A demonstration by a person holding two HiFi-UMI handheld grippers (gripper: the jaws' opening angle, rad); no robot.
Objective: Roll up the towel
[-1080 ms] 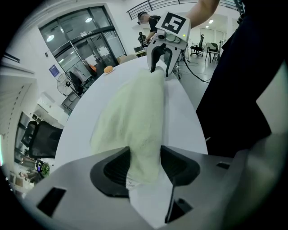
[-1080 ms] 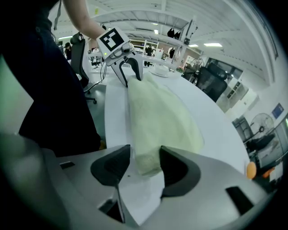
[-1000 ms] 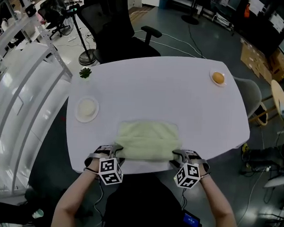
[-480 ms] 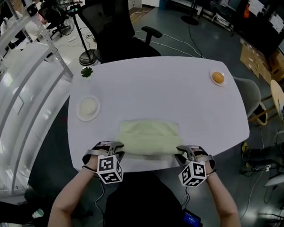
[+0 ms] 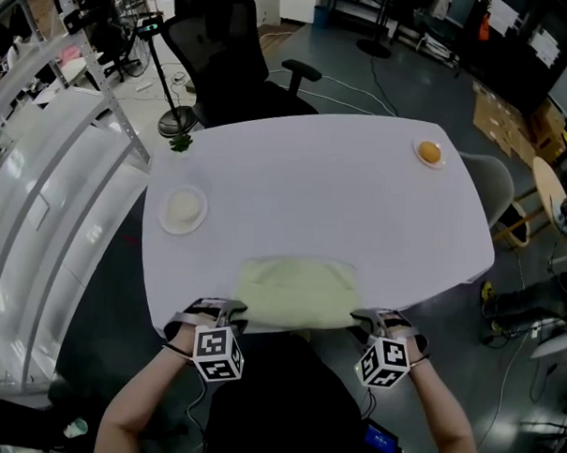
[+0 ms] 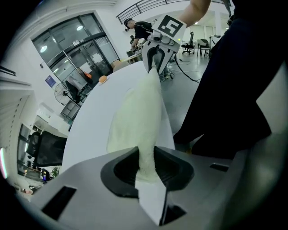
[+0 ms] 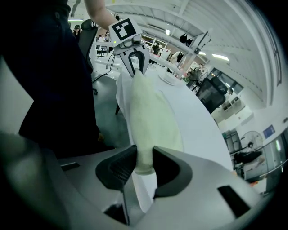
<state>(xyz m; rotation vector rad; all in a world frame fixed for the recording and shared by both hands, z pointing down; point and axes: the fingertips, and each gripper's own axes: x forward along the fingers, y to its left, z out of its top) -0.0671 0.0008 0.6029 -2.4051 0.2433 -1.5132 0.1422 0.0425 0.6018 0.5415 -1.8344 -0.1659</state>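
Note:
A pale green towel [image 5: 297, 292] lies spread on the white table [image 5: 313, 189], its near edge at the table's front rim. My left gripper [image 5: 231, 313] is shut on the towel's near left corner, and my right gripper [image 5: 367, 320] on the near right corner. Both pairs of jaws have just been closing on the cloth. In the left gripper view the towel [image 6: 137, 117] runs from my left gripper [image 6: 146, 164] across to the right gripper [image 6: 154, 60]. In the right gripper view the towel [image 7: 150, 114] is pinched in the right gripper [image 7: 144, 164], with the left gripper [image 7: 134, 60] at its far end.
A white plate [image 5: 184, 208] holding a pale round thing sits at the table's left. A small dish with an orange [image 5: 428, 152] stands at the far right corner, a green sprig [image 5: 181, 143] at the far left corner. A black office chair [image 5: 230, 54] is behind the table.
Both grippers closed on the towel's near corners, then drew back toward the person and lifted a little. The towel's near edge came to the table's front rim.

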